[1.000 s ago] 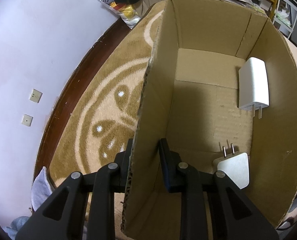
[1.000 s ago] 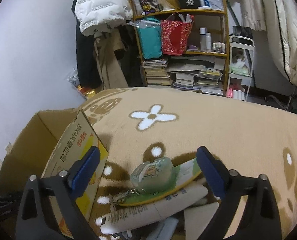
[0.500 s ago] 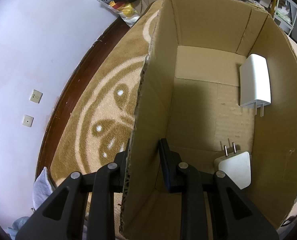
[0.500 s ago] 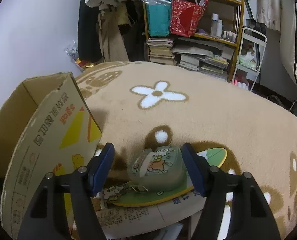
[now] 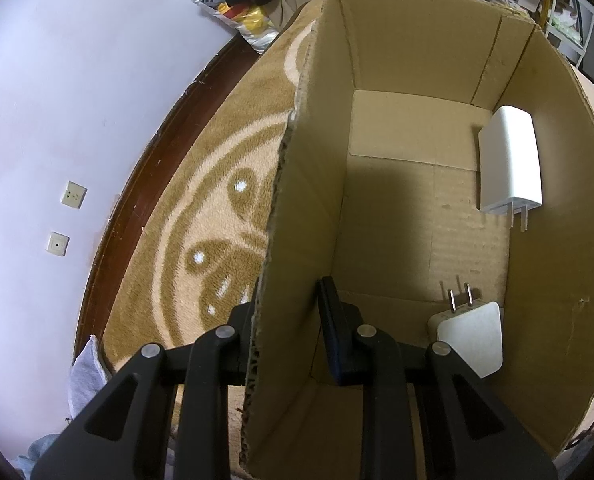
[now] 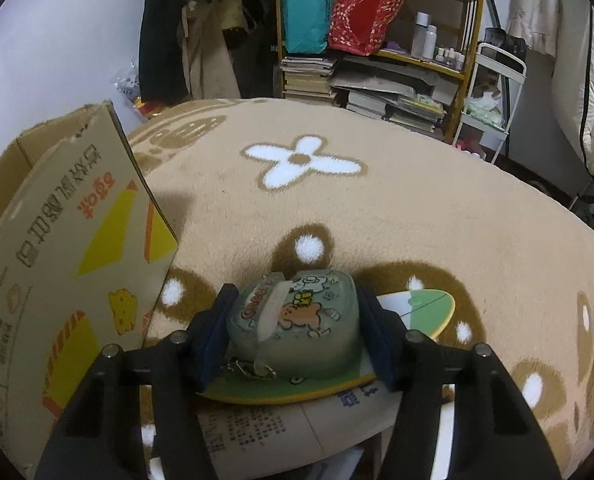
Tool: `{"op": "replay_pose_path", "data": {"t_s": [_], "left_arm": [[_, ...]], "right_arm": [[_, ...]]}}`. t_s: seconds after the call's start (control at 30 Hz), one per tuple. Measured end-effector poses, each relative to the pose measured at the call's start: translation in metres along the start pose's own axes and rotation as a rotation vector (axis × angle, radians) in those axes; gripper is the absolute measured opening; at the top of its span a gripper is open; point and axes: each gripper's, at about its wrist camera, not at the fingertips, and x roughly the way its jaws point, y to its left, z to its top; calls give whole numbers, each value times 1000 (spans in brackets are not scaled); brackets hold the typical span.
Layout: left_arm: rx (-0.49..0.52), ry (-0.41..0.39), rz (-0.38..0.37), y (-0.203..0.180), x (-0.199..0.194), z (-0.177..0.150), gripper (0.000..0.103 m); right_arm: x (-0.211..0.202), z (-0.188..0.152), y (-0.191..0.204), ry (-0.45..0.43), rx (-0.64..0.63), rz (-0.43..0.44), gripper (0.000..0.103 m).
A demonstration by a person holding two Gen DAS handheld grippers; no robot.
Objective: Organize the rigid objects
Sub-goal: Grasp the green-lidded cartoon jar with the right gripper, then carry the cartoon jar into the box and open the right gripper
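Left gripper (image 5: pixel 287 322) pinches the left wall of the open brown cardboard box (image 5: pixel 297 240), one finger outside, one inside. Two white plug chargers lie on the box floor: one far right (image 5: pixel 509 164), one near right (image 5: pixel 471 338). Right gripper (image 6: pixel 293 328), jaws closing, brackets a grey-green cartoon-printed pouch (image 6: pixel 297 320); both blue pads sit at its sides. Pouch rests on a green yellow-rimmed card (image 6: pixel 417 308) on the tan patterned blanket (image 6: pixel 417 216), just right of the box.

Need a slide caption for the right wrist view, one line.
Right gripper closing around a green cartoon-print case atop a green card, cardboard box at left.
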Motion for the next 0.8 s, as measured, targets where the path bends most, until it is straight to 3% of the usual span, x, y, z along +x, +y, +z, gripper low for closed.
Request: {"op": "replay_pose_path", "data": {"t_s": [0.2, 0.37, 0.57, 0.8], "left_arm": [[-9, -3, -2, 0, -1, 1, 23], [-1, -9, 8, -1, -2, -1, 23], [2, -11, 14, -3, -2, -2, 24], [3, -12, 17, -4, -2, -1, 24]], "right_arm": [[-31, 4, -2, -76, 39, 29, 63], [-74, 14, 1, -163, 82, 116, 63], [-120, 27, 18, -284, 60, 201, 63], [-152, 30, 47, -339, -15, 274, 63]]}}
